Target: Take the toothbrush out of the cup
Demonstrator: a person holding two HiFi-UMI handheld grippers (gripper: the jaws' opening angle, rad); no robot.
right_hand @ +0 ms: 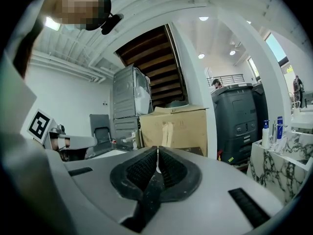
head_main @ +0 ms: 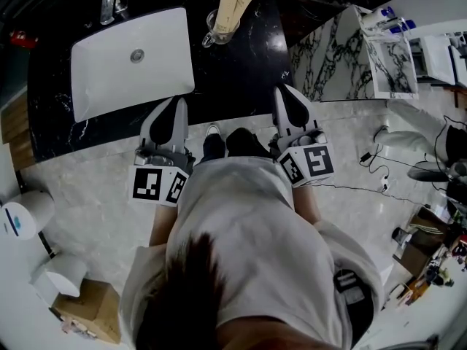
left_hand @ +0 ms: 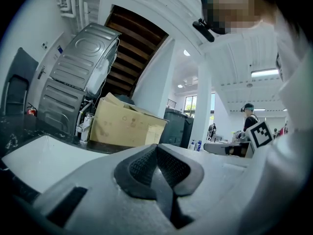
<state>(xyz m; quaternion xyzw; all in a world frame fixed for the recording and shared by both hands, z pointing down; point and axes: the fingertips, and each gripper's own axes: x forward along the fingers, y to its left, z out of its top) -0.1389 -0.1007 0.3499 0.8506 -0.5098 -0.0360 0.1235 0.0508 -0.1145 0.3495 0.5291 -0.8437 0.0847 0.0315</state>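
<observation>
Clear cup [head_main: 213,32] on black counter [head_main: 241,75], pale toothbrush [head_main: 232,6] standing inside

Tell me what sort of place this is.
Probably a mock bathroom corner inside a workshop: a white sink in a black counter with a cup, yet a cardboard box and loose floor cables nearby.

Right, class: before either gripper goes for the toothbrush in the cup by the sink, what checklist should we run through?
1. Cup upright on the counter beside the sink: ok.
2. Pale things standing in it identified: cannot tell.
3. Left gripper jaws apart for a grasp: not ok, together and empty.
4. Right gripper jaws apart: not ok, together and empty.
5. Grippers close to the cup: not ok, both at the counter's near edge.
</observation>
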